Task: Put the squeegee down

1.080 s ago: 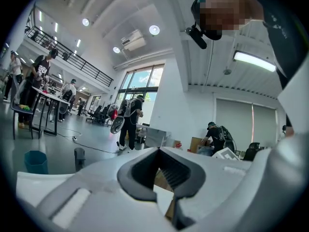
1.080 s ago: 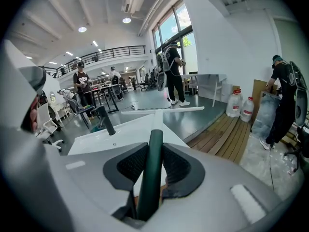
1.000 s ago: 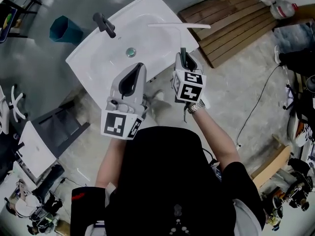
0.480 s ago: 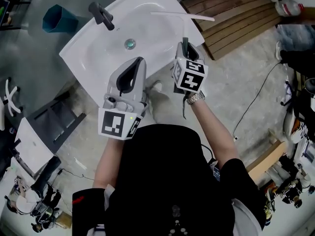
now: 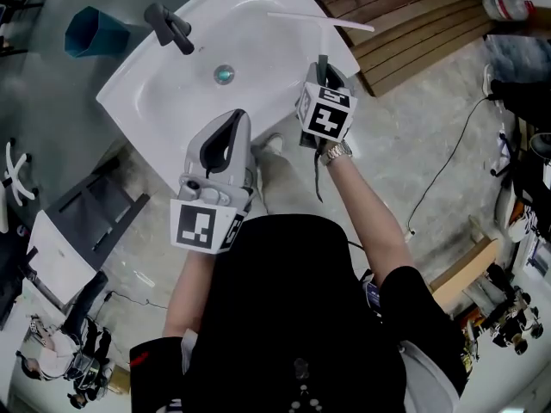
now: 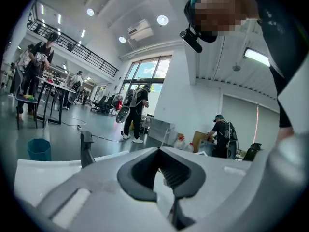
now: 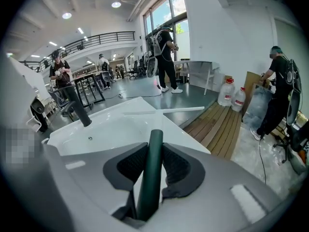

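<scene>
Right, notes logged from the remote station.
Left hand pose: left tongs [image 5: 234, 120] held near level over the near rim of the sink [image 5: 267, 54], marker cube toward the body.
Right hand pose: right tongs [image 5: 321, 74] pitched steeply down at the sink's right corner, forearm straight, wristwatch [image 5: 337, 151] showing.
Left tongs state: tips together, with nothing between the pads that I can make out.
Right tongs state: clamped on the squeegee [image 7: 150, 178] handle, pads pressing both sides.
Squeegee place: carried in the right tongs over the sink's right end, blade out ahead near the far rim. I cannot tell whether it touches.
Head view only: drain [image 5: 224, 74], blue bin [image 5: 86, 31] on the floor beyond the sink, both arms together.
Right gripper view only: ribbed pads biting the handle.
Materials: handle dark green, round, matte. Stem and blade white, thin, straight, forming a T. Sink glossy white with a rounded basin. Faucet [image 5: 168, 26] dark. Wooden pallet [image 5: 405, 33] slatted. Tong shells grey plastic.
</scene>
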`<state>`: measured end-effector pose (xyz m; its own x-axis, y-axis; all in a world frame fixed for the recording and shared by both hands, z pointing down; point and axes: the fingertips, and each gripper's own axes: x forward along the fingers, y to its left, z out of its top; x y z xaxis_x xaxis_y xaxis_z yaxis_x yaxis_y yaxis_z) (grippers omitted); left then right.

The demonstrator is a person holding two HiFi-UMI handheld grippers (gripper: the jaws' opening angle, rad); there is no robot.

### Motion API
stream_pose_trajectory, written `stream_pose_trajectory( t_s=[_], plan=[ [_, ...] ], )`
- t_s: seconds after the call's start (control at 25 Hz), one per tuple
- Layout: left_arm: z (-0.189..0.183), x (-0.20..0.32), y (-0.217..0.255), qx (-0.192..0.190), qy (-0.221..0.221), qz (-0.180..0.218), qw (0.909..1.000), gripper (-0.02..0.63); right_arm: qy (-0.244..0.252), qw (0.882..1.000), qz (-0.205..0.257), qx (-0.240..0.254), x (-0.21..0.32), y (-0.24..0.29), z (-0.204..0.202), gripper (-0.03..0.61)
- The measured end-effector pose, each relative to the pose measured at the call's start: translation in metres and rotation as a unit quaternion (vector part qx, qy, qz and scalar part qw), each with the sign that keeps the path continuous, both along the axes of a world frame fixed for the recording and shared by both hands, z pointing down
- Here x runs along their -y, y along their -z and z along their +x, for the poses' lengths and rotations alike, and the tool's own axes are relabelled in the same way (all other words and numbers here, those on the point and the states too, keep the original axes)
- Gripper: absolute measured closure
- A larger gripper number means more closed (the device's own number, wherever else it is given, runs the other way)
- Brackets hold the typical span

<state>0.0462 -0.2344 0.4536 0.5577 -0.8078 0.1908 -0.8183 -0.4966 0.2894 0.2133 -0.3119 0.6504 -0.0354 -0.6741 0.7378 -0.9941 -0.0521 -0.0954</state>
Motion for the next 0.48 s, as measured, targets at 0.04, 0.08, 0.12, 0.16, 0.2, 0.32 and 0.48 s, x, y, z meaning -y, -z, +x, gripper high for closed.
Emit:
stream_pose_trajectory(
  t_s=[0.04, 0.08, 0.12, 0.16, 0.2, 0.32, 0.48],
  plan=[
    [0.000, 0.001, -0.001, 0.001, -0.001, -0.002, 1.0000, 0.612, -0.002, 1.000, -0.003, -0.001, 0.002, -0.004, 0.001, 0.479],
    [0.000, 0.001, -0.002, 0.003, -0.003, -0.003, 1.0000, 0.612, -0.005, 1.000, -0.006, -0.002, 0.004, -0.007, 0.001, 0.479],
    [-0.001, 0.002, -0.003, 0.005, -0.004, -0.003, 1.0000, 0.612, -0.008, 1.000, -0.008, -0.002, 0.006, -0.009, 0.002, 0.479],
    [-0.001, 0.003, -0.003, 0.006, -0.004, -0.005, 1.0000, 0.612, -0.011, 1.000, -0.010, -0.003, 0.008, -0.011, 0.002, 0.480],
    [-0.002, 0.003, -0.004, 0.006, -0.004, -0.006, 1.0000, 0.612, -0.012, 1.000, -0.011, -0.003, 0.009, -0.013, 0.002, 0.479],
    [-0.004, 0.006, -0.006, 0.005, -0.003, -0.008, 0.9999, 0.612, -0.012, 1.000, -0.016, -0.007, 0.016, -0.017, 0.001, 0.479],
    [-0.010, 0.010, -0.009, 0.004, 0.002, -0.013, 0.9999, 0.612, -0.015, 1.000, -0.020, -0.007, 0.026, -0.023, -0.002, 0.479]
  ],
)
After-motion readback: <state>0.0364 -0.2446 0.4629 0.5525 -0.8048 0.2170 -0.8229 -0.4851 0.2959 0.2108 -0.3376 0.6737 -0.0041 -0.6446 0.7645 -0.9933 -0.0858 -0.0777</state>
